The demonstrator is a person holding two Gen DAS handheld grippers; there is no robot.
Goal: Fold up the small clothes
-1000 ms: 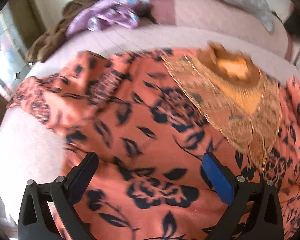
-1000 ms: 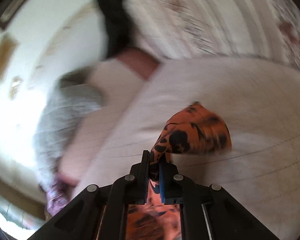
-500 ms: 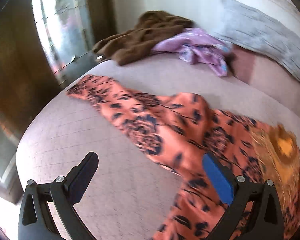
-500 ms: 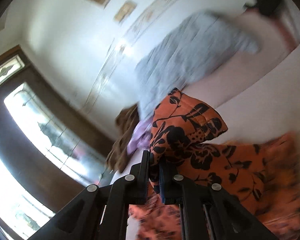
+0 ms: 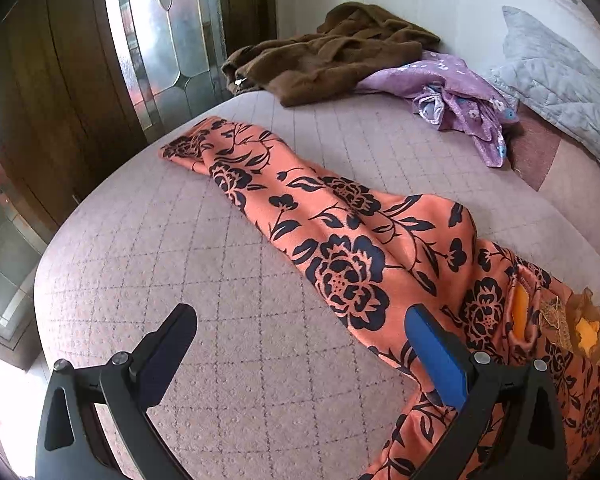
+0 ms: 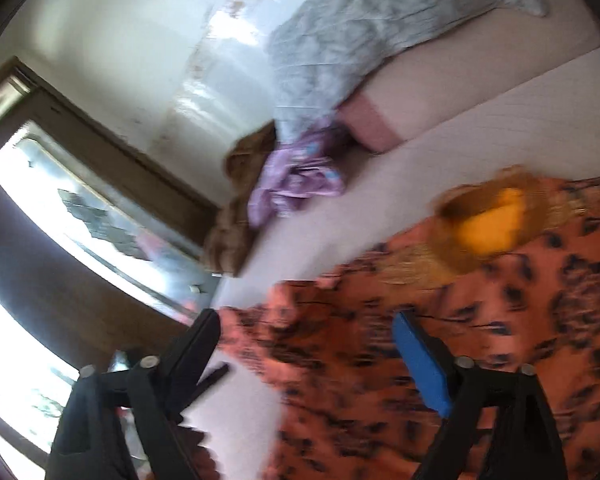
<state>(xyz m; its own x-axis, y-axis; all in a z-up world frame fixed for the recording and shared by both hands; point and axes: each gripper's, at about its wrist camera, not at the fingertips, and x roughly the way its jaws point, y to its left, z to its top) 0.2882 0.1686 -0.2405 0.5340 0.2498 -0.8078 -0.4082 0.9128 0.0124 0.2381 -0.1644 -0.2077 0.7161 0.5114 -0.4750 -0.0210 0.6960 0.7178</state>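
Note:
An orange garment with dark blue flowers [image 5: 340,248] lies folded lengthwise on the pinkish quilted bed [image 5: 228,360], running from the far left to the near right. Its gold-embroidered neckline [image 5: 560,320] shows at the right. My left gripper [image 5: 300,320] is open and empty, low over the bed at the garment's near edge. In the blurred right wrist view the same garment [image 6: 480,340] lies under my right gripper [image 6: 308,328], which is open and empty. The gold neckline [image 6: 492,220] lies beyond it.
A brown fleece garment [image 5: 332,60] and a purple flowered garment [image 5: 456,96] lie at the far side of the bed. A grey quilted pillow [image 5: 560,76] rests at the back right. A dark wooden door with leaded glass [image 5: 156,32] stands beyond the bed's left edge.
My right gripper has opened and let go of the orange sleeve it held. The garment now lies folded lengthwise. My left gripper has swung left, towards the garment's far end.

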